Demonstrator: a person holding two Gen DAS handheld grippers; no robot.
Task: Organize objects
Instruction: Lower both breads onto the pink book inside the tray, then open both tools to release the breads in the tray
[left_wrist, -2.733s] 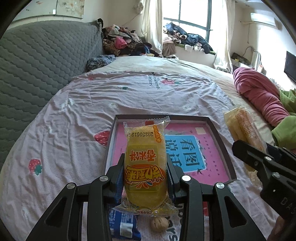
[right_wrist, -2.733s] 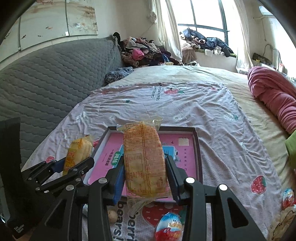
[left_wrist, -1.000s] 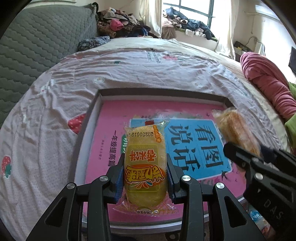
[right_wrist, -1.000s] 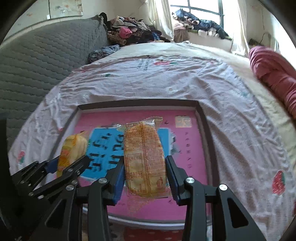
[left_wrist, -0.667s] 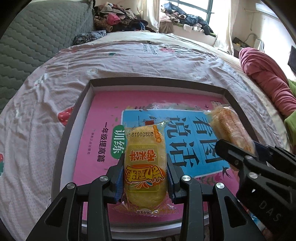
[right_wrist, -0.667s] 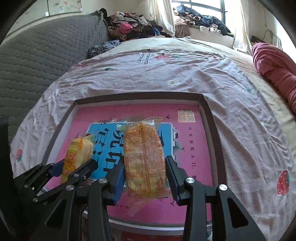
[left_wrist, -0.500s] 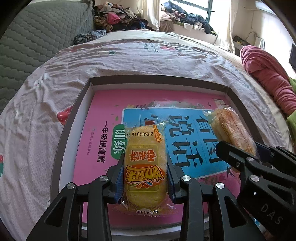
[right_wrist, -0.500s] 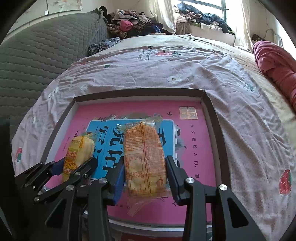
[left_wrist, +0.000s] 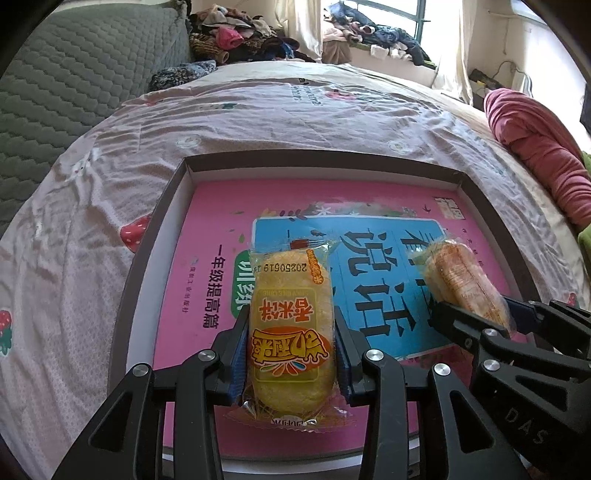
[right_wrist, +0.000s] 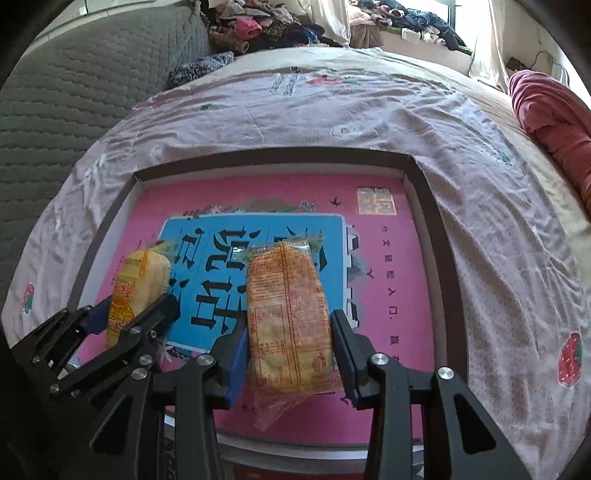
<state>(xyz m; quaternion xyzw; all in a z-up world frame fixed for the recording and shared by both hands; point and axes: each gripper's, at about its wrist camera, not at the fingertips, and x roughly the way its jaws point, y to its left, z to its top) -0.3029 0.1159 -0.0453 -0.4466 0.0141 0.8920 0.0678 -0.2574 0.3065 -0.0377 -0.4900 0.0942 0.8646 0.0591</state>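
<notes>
**Kid:** Why do you hold a snack in each claw?

**Me:** I am tidying; both snacks go into the tray on the bed; so I hold them low over its pink floor. My left claw has the yellow cake between its jaws, near the tray's near edge and a bit toward its left side; those jaws are starting to open, I think to let the cake drop, but the pads are still against the wrapper.

**Kid:** And the other one?

**Me:** My right claw is clenched on the orange pack, also near the near edge, more to the middle; its jaws are not moving. I keep the two snacks side by side and apart so they will not land on each other.

**Kid:** What can't you see?

**Me:** I cannot tell if either snack touches the tray floor yet; the claws hide what is under them. The near rim is cut off behind my claws; the print on the orange pack is too small to read.
</notes>
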